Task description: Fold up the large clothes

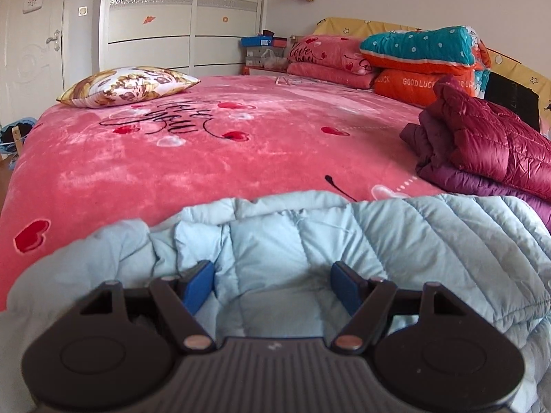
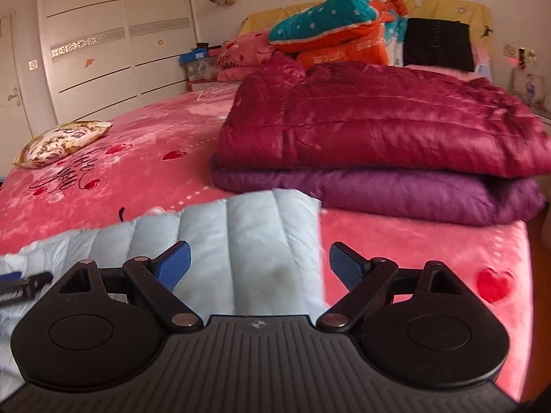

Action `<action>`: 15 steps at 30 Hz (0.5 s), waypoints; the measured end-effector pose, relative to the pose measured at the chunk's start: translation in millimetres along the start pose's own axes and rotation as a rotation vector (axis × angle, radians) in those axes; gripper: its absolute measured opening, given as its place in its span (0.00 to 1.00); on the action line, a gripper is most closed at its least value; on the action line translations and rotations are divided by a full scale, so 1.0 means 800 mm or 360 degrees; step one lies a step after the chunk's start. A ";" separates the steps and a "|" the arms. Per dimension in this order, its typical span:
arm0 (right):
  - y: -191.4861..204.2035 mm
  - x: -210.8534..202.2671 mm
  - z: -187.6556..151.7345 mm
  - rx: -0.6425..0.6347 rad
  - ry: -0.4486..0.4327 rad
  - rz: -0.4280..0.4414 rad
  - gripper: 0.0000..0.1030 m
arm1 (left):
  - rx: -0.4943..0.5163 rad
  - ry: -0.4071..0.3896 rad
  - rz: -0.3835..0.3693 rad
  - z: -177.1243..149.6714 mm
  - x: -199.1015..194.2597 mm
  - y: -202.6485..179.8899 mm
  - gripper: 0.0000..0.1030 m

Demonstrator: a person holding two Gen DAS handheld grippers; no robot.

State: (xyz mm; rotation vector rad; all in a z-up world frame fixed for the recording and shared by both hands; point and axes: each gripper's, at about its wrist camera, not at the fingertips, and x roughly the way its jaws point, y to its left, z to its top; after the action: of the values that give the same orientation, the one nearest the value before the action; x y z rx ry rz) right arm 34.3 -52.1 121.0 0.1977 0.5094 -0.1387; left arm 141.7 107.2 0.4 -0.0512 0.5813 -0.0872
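Note:
A pale blue quilted down jacket (image 1: 310, 237) lies on the near edge of the pink bed; it also shows in the right wrist view (image 2: 248, 237). My left gripper (image 1: 272, 278) is open, its blue pads spread just above the jacket's bunched middle. My right gripper (image 2: 258, 261) is open over the jacket's right end, with its right pad (image 2: 344, 265) above bare blanket. Neither holds anything. Two folded down jackets, dark red (image 2: 378, 120) on purple (image 2: 396, 196), are stacked to the right; the stack also shows in the left wrist view (image 1: 489, 144).
The pink heart-print blanket (image 1: 224, 158) covers the bed. A floral pillow (image 1: 127, 86) lies at the far left. Folded pink, orange and teal quilts (image 1: 413, 58) pile by the yellow headboard. A white wardrobe (image 1: 155, 17) stands behind. The bed's right edge (image 2: 527, 241) drops to the floor.

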 end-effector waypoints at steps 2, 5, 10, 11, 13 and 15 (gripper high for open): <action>0.005 0.026 0.004 -0.0012 0.0026 0.0034 1.00 | 0.0007 0.0008 0.0002 -0.001 0.001 0.000 0.73; 0.009 0.065 0.003 -0.0018 0.0091 0.0073 0.98 | 0.0026 0.0014 0.0009 -0.003 0.003 -0.002 0.73; 0.014 0.105 -0.018 -0.0096 0.0179 0.0026 0.97 | 0.0038 0.0019 0.0004 -0.005 0.007 0.000 0.74; 0.014 0.109 -0.021 -0.0104 0.0184 0.0022 0.98 | 0.0038 0.0021 0.0003 -0.006 0.008 0.000 0.74; 0.017 0.119 -0.028 -0.0136 0.0199 0.0002 0.99 | 0.0040 0.0023 0.0002 -0.007 0.010 -0.001 0.75; 0.020 0.128 -0.034 -0.0180 0.0200 -0.0023 1.00 | 0.0045 0.0025 0.0003 -0.008 0.011 -0.002 0.75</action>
State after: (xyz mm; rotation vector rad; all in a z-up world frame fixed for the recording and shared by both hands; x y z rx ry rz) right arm 113.3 -39.0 49.6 0.0923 0.6422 -0.1114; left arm 145.9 105.0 -9.5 -0.0227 0.5955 -0.0940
